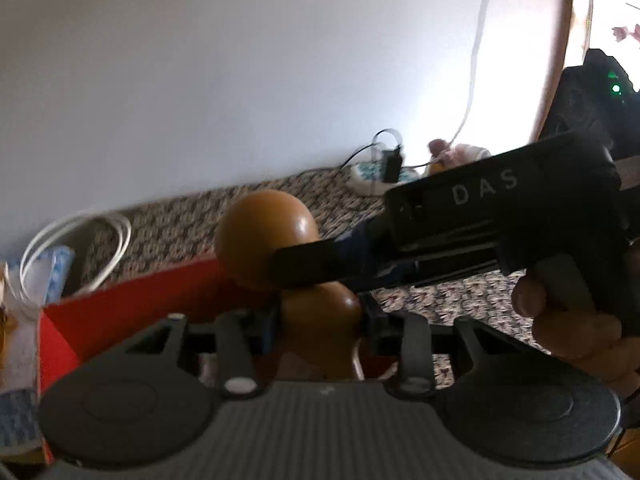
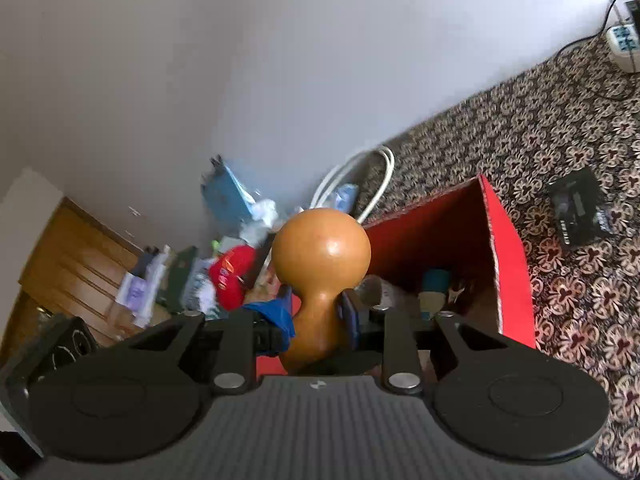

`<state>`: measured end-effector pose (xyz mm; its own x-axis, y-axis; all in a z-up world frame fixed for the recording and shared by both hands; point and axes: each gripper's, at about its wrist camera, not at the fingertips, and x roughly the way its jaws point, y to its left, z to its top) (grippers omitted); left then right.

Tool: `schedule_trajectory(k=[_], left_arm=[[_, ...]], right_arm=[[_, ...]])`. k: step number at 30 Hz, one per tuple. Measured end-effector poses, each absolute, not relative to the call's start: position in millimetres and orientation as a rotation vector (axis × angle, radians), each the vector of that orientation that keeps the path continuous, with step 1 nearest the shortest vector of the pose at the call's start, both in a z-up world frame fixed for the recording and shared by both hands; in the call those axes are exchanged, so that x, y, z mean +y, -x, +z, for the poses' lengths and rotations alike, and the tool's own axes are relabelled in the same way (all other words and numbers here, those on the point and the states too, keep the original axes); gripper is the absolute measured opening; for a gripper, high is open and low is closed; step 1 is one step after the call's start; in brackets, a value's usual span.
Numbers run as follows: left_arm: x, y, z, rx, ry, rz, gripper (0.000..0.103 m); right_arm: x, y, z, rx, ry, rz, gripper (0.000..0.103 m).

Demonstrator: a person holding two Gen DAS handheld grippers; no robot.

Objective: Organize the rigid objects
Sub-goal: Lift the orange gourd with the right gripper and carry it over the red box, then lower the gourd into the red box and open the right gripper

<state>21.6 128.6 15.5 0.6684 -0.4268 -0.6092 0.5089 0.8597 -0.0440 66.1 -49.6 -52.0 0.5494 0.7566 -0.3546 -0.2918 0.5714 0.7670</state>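
Patterned carpet (image 2: pixel 560 128) meets white wall (image 2: pixel 200 60) behind red box (image 2: pixel 504 248).

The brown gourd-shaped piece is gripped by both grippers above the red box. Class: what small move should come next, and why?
Probably carry the gourd-shaped piece across over the red box and lower it in. Both the left gripper and right gripper clamp it, it hangs above the patterned carpet, and the box is open.

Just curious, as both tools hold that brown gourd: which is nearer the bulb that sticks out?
Right. The right tool clamps the neck of the gourd, just below that bulb; the left tool grips the other bulb, further back.
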Motion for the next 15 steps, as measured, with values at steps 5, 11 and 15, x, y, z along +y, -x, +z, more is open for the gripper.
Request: schedule_trajectory(k=[5, 11, 15], left_arm=[[139, -49, -5, 0.734, -0.12, -0.476, 0.037], [151, -74, -29, 0.837, -0.096, -0.422, 0.038], [156, -83, -39, 0.878, -0.111, -0.365, 0.039]], right_arm=[[-30, -92, -66, 0.829, -0.697, 0.657, 0.009], [-10, -108, -81, 0.899, -0.661, 0.633, 0.008], [0, -114, -87, 0.914, -0.601, 0.587, 0.008]])
